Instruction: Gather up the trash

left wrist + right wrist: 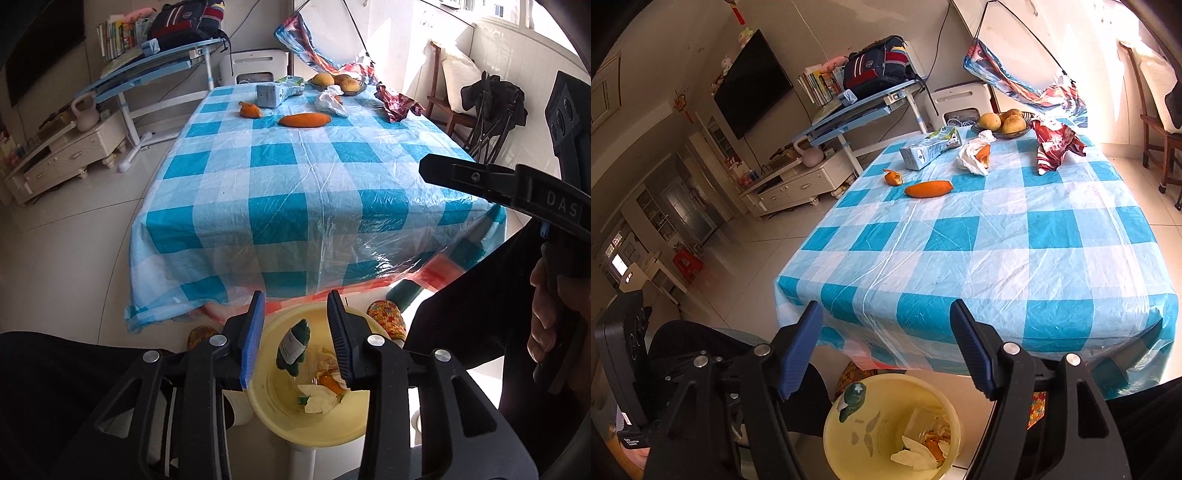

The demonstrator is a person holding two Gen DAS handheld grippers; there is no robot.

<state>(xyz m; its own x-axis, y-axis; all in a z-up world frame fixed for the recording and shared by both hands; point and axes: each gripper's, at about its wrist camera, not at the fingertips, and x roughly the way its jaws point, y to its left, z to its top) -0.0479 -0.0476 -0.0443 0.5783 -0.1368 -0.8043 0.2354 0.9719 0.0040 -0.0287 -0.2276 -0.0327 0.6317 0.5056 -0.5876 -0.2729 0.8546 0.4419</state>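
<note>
My left gripper hangs open over a yellow bin on the floor at the table's near edge. A dark green bottle with a white label sits between and below its pads, touching neither; in the right wrist view the bottle is at the bin's upper left rim. Tissue and orange peel lie at the bottom. My right gripper is open and empty above the bin. Far across the table lie an orange peel, a long orange piece, a carton, a white wad and a red wrapper.
A blue checked cloth under clear plastic covers the table. A fruit bowl stands at its far end. A tilted desk with a backpack and a TV cabinet are to the left, a wooden chair to the right. A hand grips the right tool.
</note>
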